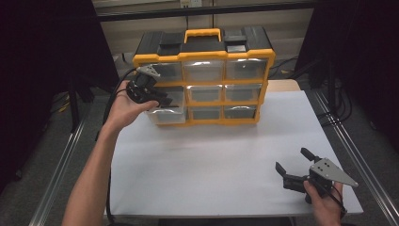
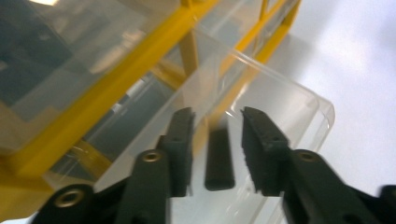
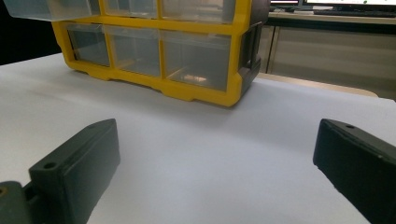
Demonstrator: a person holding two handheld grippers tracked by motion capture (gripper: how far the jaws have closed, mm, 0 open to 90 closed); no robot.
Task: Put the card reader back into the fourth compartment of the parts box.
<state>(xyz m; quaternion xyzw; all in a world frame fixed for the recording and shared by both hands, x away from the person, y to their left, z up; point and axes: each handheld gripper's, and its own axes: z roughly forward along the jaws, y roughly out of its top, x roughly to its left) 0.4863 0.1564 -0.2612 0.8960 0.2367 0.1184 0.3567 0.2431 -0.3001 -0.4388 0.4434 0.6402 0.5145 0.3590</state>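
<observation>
A yellow and black organizer [image 1: 202, 52] with clear drawers stands at the back of the white table [image 1: 211, 155]. Its left middle drawer [image 1: 168, 117] is pulled out. My left gripper [image 1: 159, 100] hangs over this drawer, pointing down into it. In the left gripper view the left gripper [image 2: 215, 116] is open, and a small black oblong piece [image 2: 219, 158] lies on the floor of the drawer [image 2: 299, 93] between the jaws, apart from both pads. My right gripper [image 1: 293, 159] rests at the table's front right, wide open and holding nothing, facing the organizer [image 3: 154, 51].
The organizer's other drawers [image 1: 241, 92] sit pushed in, and an orange carry handle [image 1: 202, 34] tops the case. Metal rails [image 1: 61, 165] run along both sides of the table. Dark curtains stand left and right. A broad stretch of white tabletop lies between the two grippers.
</observation>
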